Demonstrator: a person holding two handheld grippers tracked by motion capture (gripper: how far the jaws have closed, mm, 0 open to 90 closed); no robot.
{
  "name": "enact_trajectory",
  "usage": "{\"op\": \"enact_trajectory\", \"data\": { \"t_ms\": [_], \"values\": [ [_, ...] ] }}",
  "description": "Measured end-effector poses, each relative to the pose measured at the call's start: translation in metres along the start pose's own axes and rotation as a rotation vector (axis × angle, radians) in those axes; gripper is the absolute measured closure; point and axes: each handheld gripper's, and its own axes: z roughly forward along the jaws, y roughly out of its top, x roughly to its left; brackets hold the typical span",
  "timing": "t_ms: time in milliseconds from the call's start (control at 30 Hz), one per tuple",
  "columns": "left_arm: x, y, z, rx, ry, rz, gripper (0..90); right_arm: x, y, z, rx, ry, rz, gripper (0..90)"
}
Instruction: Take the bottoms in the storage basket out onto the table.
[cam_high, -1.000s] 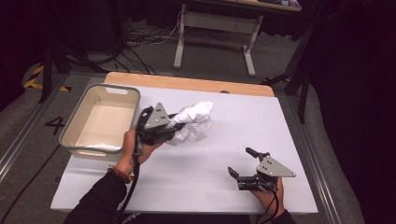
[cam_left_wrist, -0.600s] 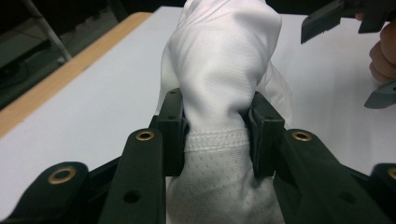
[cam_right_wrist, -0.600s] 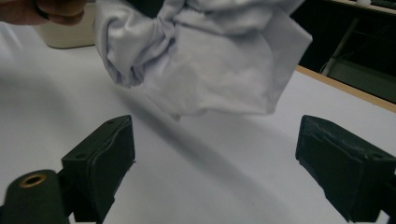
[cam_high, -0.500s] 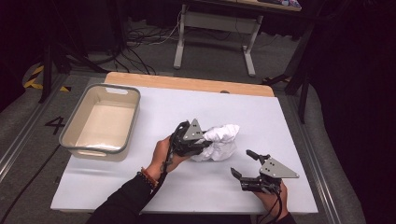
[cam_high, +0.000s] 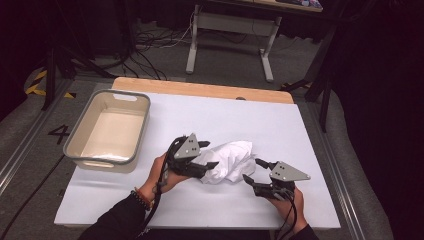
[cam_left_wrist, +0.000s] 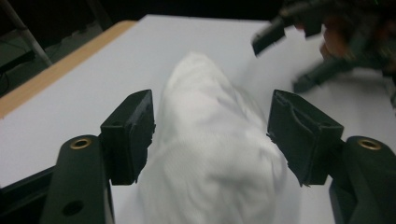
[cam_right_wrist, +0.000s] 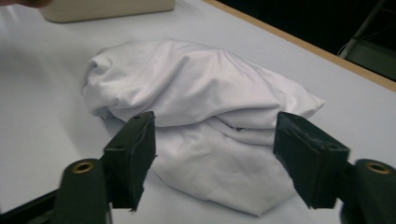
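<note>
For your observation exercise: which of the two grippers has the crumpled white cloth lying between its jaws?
The left gripper: the white cloth lies between its jaws, which have just been opening. The right gripper stays just short of it.

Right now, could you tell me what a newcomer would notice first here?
A crumpled white cloth lies mid-table between both grippers. The left gripper, jaws just opened, flanks it without pressing; the right gripper, jaws narrowing, faces it. An empty beige bin sits far left.
</note>
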Motion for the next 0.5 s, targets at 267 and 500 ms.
{"op": "enact_trajectory", "data": {
  "t_ms": [267,500],
  "values": [
    [-0.003,-0.023,0.025,0.201,-0.021,-0.011,37.9,-0.001,0.0,0.043,0.196,0.158,-0.012,49.9],
    [0.006,-0.028,0.032,0.204,-0.012,-0.039,76.8,0.009,0.004,0.056,0.225,0.117,-0.075,82.7]
  ]
}}
